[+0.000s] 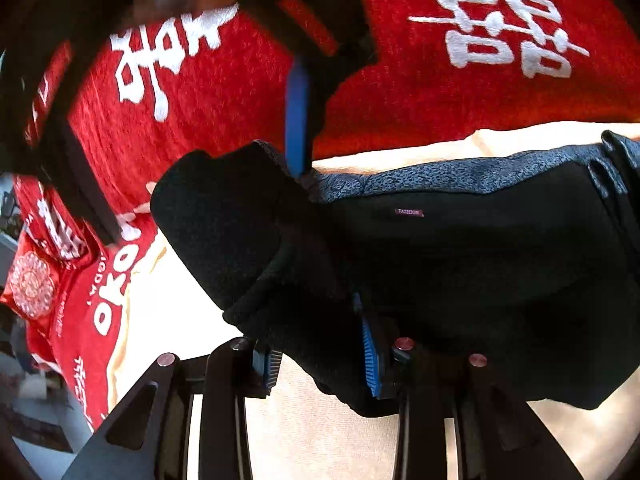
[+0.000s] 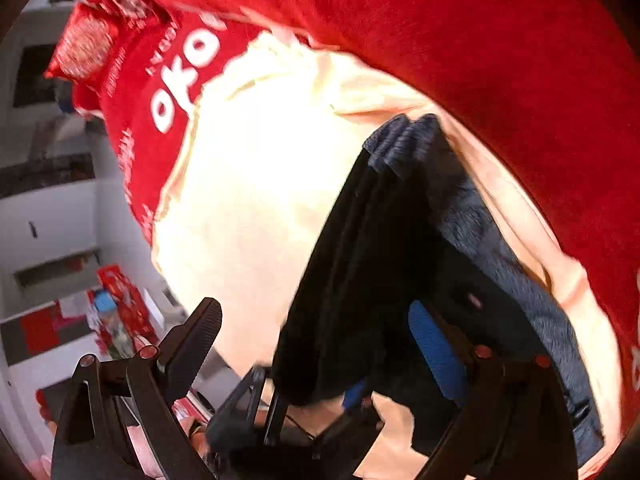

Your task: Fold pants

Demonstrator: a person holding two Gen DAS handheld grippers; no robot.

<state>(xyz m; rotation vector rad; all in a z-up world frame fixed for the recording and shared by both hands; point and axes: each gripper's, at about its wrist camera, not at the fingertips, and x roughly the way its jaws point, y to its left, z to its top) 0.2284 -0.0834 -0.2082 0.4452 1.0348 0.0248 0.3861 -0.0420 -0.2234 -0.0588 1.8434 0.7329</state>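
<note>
Left wrist: my left gripper (image 1: 320, 364) jaws pinch black pants (image 1: 460, 260); right gripper (image 2: 320, 344) jaws spread, empty. I'd pull the fold taut over the cream sheet (image 2: 260, 184).

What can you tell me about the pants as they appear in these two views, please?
The pants are black, soft and fleecy-looking, with a mottled grey-blue inner lining along the upper edge and a small label reading FASHION. They lie partly folded on a cream sheet, beside a red blanket with white characters. A lifted flap sits between the blue pads of the left hand-held gripper, which pinches it. The right hand-held gripper stands open over the fabric.
</note>
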